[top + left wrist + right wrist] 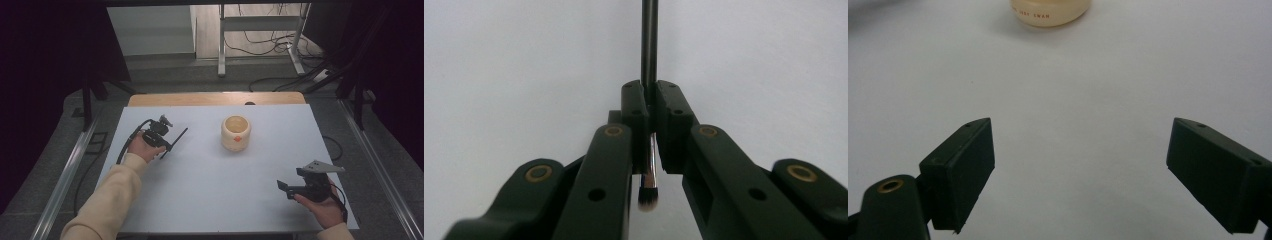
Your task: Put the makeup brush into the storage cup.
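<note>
From above, the left hand-held gripper point(167, 141) clamps a slim brush point(179, 136) short of the cream cup point(235, 133), probably its holder; its own view shows jaws pinching the handle; the right hand-held gripper point(1080, 175) waits wide apart, cup ahead.

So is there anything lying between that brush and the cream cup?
Nothing visible. The left claw is shut on the brush, and bare white table runs from it to the cup. The right claw is open, well off to the side.
</note>
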The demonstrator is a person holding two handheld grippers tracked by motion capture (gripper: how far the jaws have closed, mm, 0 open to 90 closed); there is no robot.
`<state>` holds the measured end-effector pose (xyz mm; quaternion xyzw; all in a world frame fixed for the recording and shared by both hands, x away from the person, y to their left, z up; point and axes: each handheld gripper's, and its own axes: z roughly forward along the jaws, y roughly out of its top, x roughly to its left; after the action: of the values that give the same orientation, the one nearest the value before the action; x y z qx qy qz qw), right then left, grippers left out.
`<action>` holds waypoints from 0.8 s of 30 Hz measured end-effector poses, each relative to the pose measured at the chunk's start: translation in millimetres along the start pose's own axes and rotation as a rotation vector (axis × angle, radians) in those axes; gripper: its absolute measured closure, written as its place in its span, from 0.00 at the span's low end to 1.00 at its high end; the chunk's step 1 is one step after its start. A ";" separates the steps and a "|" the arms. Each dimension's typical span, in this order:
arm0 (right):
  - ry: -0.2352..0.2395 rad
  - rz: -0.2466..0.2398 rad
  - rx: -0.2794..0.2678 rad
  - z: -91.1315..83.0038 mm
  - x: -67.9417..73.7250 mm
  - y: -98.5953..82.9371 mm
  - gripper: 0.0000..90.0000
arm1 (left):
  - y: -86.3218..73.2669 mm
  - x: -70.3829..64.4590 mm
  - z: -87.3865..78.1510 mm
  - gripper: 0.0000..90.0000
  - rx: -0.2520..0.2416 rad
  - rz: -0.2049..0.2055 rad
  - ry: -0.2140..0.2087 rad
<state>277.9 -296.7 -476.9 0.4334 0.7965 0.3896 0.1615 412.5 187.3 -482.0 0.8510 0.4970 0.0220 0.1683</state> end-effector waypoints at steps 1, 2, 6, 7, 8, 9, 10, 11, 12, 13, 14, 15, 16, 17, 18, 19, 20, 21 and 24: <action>-0.001 0.000 0.002 0.1 -0.1 -0.1 0.13 | -0.4 0.3 -1.3 0.93 0.002 0.007 0.000; 0.000 0.001 0.002 0.1 -0.2 -0.2 0.13 | -0.9 -0.5 -2.1 0.93 -0.005 0.003 -0.005; 0.000 0.001 0.003 0.1 0.0 -0.1 0.13 | -2.9 -2.8 -6.0 0.93 -0.021 0.012 -0.013; 0.000 0.000 0.003 0.1 0.1 -0.1 0.13 | -3.3 -3.6 -7.0 0.93 -0.022 0.015 -0.016; -0.001 -0.002 0.003 0.1 0.0 -0.2 0.13 | -3.8 -4.7 -7.6 0.93 -0.025 0.016 -0.018; 0.000 -0.001 0.003 0.1 0.1 -0.2 0.13 | -4.4 -5.5 -8.4 0.93 -0.028 0.021 -0.019; 0.000 -0.001 0.003 0.0 0.1 -0.2 0.13 | -5.0 -6.3 -9.0 0.93 -0.032 0.025 -0.019; 0.000 0.000 0.003 0.0 0.2 -0.3 0.13 | -5.8 -6.9 -9.4 0.93 -0.035 0.028 -0.018; -0.001 0.001 0.003 -0.1 0.1 -0.3 0.13 | -6.5 -7.4 -9.5 0.93 -0.038 0.027 -0.019; -0.001 0.000 0.004 0.0 0.1 -0.4 0.13 | -7.3 -7.6 -9.9 0.93 -0.038 0.028 -0.020; -0.002 -0.001 0.004 0.0 0.0 -0.4 0.13 | -8.1 -7.9 -10.1 0.93 -0.043 0.024 -0.023; -0.001 -0.001 0.004 0.0 0.1 -0.4 0.13 | -8.9 -7.8 -10.5 0.93 -0.046 0.022 -0.024; -0.001 -0.002 0.004 0.1 0.0 -0.3 0.13 | -9.5 -7.5 -11.0 0.93 -0.045 0.024 -0.026; -0.001 -0.001 0.003 0.2 0.0 -0.3 0.13 | -10.5 -7.2 -11.7 0.93 -0.048 0.023 -0.027; 0.001 0.000 0.004 0.4 0.0 -0.3 0.13 | -11.2 -7.0 -12.3 0.93 -0.049 0.020 -0.027; 0.000 0.001 0.005 0.6 -0.1 -0.4 0.13 | -11.6 -6.7 -12.9 0.93 -0.048 0.021 -0.029; 0.000 0.000 0.005 0.7 -0.1 -0.4 0.13 | -12.4 -6.6 -13.4 0.93 -0.051 0.020 -0.030; 0.000 0.000 0.006 0.8 -0.2 -0.4 0.13 | -13.1 -6.6 -14.1 0.93 -0.053 0.018 -0.030; 0.001 0.001 0.007 1.1 0.1 -0.4 0.13 | -15.8 -6.8 -16.9 0.93 -0.066 0.019 -0.029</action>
<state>278.3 -296.2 -477.9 0.4341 0.7976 0.3871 0.1595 392.4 193.1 -470.1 0.8499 0.4853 0.0277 0.2033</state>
